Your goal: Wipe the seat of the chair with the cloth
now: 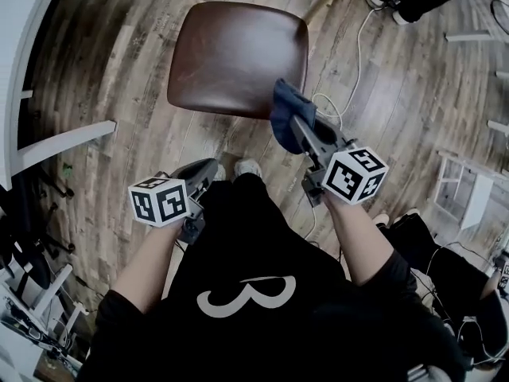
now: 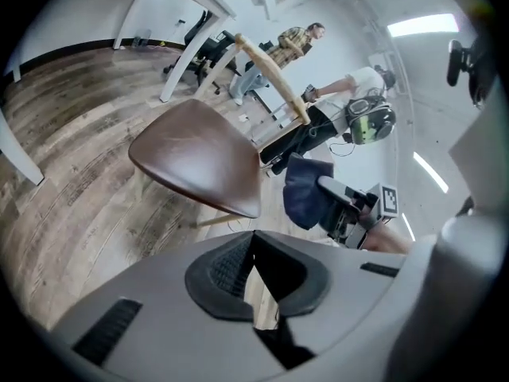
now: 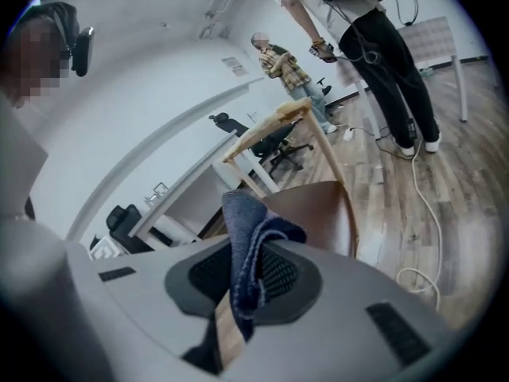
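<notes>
Cloth (image 1: 285, 108) blue, pinched in right gripper (image 1: 292, 123) beside brown chair seat (image 1: 231, 54); left gripper (image 1: 211, 166) closed, empty.

Left gripper (image 1: 208, 168): held low, close in front of the torso, tips pointing forward. Jaws pressed together, nothing between them. Left forearm (image 1: 147, 265) is bare and trails behind it.

Right gripper (image 1: 296, 126): reaches further forward than the left. Jaws clamped on the cloth (image 1: 284, 106), which bunches past the tips. Right forearm (image 1: 354, 233) is bare and extends behind the marker cube (image 1: 355, 174).
</notes>
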### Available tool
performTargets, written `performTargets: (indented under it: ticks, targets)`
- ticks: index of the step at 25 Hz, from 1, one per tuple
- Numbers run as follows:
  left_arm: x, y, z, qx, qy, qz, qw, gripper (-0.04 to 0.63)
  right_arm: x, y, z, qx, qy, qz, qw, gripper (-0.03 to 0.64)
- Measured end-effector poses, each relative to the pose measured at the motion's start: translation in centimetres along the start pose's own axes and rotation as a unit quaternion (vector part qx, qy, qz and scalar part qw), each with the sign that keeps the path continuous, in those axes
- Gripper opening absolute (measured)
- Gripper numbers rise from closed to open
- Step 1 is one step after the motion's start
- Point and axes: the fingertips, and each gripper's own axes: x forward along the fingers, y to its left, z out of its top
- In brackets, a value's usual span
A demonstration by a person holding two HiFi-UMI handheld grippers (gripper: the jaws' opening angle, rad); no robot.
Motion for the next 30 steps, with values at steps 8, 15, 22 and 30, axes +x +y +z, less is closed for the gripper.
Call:
performTargets:
  ticks: [8,15,22,30]
  targets:
    - [-7.1,-8.1,2.3,0.045,-0.037,-0.068,0.996,0.012,-7.1,10.7,0.1,-0.039,0.018,0.11,0.993,0.054]
    - [-15.6,-17.3,3.0,0.161,-0.085,-0.142,0.9729,0.012,-14.9,20.6,0.4,-0.088,-0.034,0.15,0.984,0.054]
    - [-26.8,-25.3,-1.3,0.259,-0.121,-0.18,0.941,0.012,-22.4,31.2,-1.5,-0.132,-0.071,0.179,0.972,0.054]
    - [-35.2,-28.0,-5.5,0.282,-0.153,-0.2,0.9259,0.012,-27.4,37.8,-3.2,-0.133,-0.109,0.176,0.969,0.054]
